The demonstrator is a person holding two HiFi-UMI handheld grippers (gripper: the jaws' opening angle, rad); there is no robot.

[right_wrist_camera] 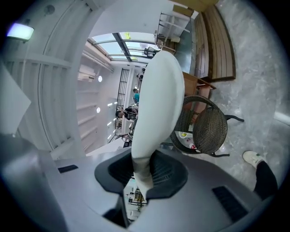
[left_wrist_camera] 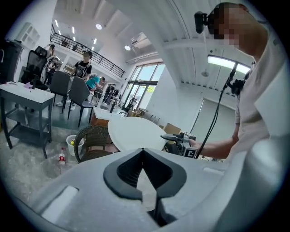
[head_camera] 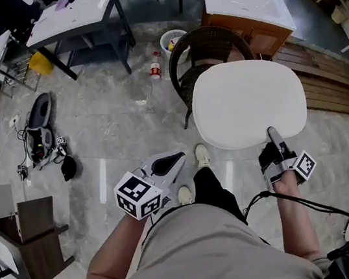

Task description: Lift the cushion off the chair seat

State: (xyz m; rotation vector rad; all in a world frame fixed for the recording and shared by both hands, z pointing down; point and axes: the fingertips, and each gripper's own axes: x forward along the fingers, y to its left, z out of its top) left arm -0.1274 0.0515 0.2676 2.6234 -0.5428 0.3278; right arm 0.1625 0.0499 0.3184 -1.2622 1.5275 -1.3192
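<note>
The white oval cushion (head_camera: 247,101) hangs in the air above and in front of the dark wicker chair (head_camera: 201,39), clear of its seat. My right gripper (head_camera: 274,136) is shut on the cushion's near edge. In the right gripper view the cushion (right_wrist_camera: 158,99) stands on edge, rising out of the pinched jaws (right_wrist_camera: 142,176), with the chair (right_wrist_camera: 206,124) below and beyond it. My left gripper (head_camera: 177,158) is held apart to the left, shut and holding nothing. From the left gripper view (left_wrist_camera: 143,150) the cushion (left_wrist_camera: 136,133) shows flat above the chair (left_wrist_camera: 90,136).
A white bin (head_camera: 172,39) and a bottle (head_camera: 155,71) stand on the floor left of the chair. Behind it is a wooden cabinet (head_camera: 248,2), with wooden boards (head_camera: 329,78) to the right. A grey table (head_camera: 76,16), a bag (head_camera: 38,127) and a brown stool (head_camera: 29,240) are at the left.
</note>
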